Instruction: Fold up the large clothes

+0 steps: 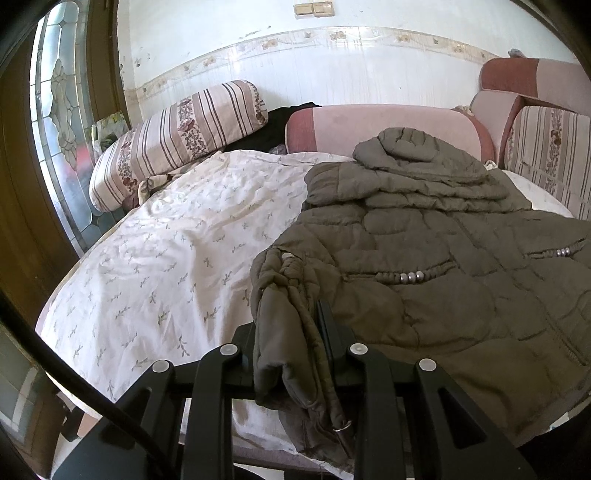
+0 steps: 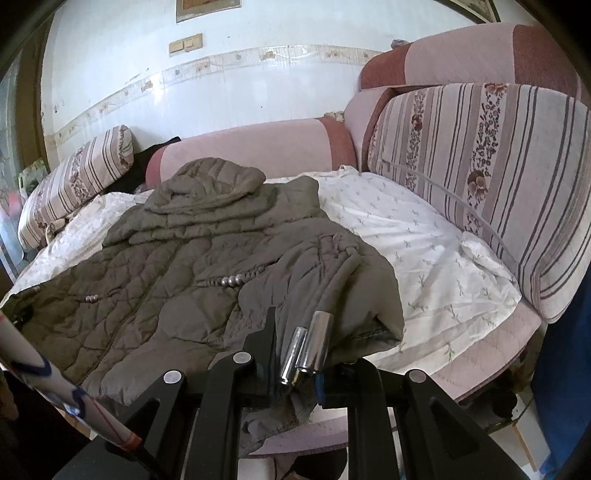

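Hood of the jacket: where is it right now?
The hood lies at the jacket's far end, against the pink bolster; centre-right in the left wrist view, centre-left in the right.

1. One olive quilted jacket [image 1: 436, 258] lies on the bed, hood at the far end.
2. Two tools: the left tool [image 1: 291, 332] and the right tool [image 2: 295, 343], each closed on a bunch of the jacket's near edge.
3. Two metal cord ends [image 2: 306, 347] side by side at the right tool.
4. Two rows of beads on the jacket front, one [image 1: 402, 276] nearer left, one [image 1: 563, 253] further right.
5. Two striped floral cushions, one far left [image 1: 177, 136], one on the right [image 2: 480, 177].
6. One white sprigged sheet [image 1: 177, 258].
7. Two wall switch plates [image 1: 314, 9] side by side.
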